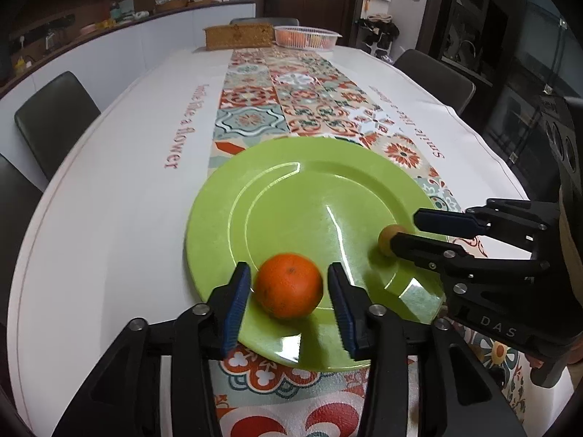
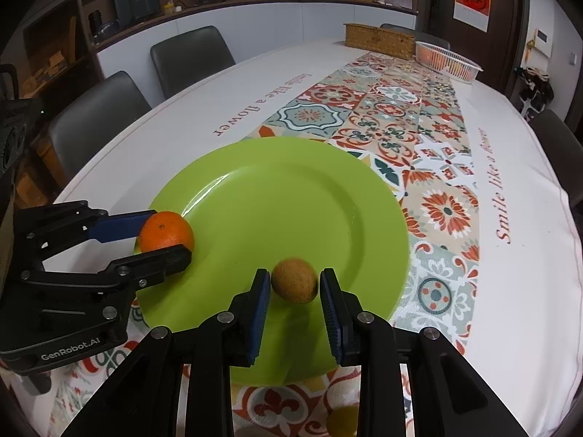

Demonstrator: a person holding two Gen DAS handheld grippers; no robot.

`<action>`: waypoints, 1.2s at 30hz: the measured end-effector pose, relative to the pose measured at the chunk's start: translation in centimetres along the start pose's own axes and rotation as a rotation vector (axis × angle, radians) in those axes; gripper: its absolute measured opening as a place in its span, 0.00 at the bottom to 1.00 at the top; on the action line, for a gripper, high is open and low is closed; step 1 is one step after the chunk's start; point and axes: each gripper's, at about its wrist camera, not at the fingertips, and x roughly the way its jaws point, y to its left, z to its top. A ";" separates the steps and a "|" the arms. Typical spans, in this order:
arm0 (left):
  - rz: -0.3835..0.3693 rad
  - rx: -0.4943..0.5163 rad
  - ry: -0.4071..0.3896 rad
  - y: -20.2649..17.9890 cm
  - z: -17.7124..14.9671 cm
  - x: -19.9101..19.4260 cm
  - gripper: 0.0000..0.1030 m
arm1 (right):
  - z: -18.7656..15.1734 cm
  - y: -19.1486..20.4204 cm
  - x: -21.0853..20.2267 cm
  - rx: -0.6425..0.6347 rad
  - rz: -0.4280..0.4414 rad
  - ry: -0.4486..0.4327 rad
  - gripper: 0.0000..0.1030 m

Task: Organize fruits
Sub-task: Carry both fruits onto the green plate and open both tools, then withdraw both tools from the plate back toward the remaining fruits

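Both views are being lit evenly from overhead — bright white streaks of glare are being thrown across the green plate (image 1: pixel 313 196), and soft shadows are being cast beneath the orange (image 1: pixel 288 285) and the tongs. The room behind is being left dim. Straight edges are being bent by the fisheye lenses — corners are being blacked out. The small brown fruit (image 2: pixel 294 279) is being rendered slightly soft.

- The plate (image 1: pixel 277 189) lies on the runner (image 1: pixel 255 109) at the near end of the bench (image 1: pixel 120 182).
- The orange (image 1: pixel 288 285) sits on the plate's near left.
- The small fruit (image 2: pixel 293 279) sits on its near right.
- The basket (image 1: pixel 238 35) and tray (image 1: pixel 306 36) stand side by side at the far end.
- Chairs (image 1: pixel 54 120) flank the bench.
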 end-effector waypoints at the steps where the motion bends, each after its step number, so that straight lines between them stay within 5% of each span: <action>1: 0.008 -0.001 -0.007 0.0 0.0 -0.4 0.47 | 0.1 0.0 -0.1 0.000 -0.005 -0.002 0.31; 16: 0.020 0.061 -0.167 -3.7 -2.0 -9.6 0.47 | -2.3 1.0 -8.9 -0.008 0.008 -0.147 0.33; 36: 0.042 0.108 -0.311 -9.2 -7.7 -18.2 0.63 | -8.3 2.0 -18.9 -0.016 -0.013 -0.284 0.39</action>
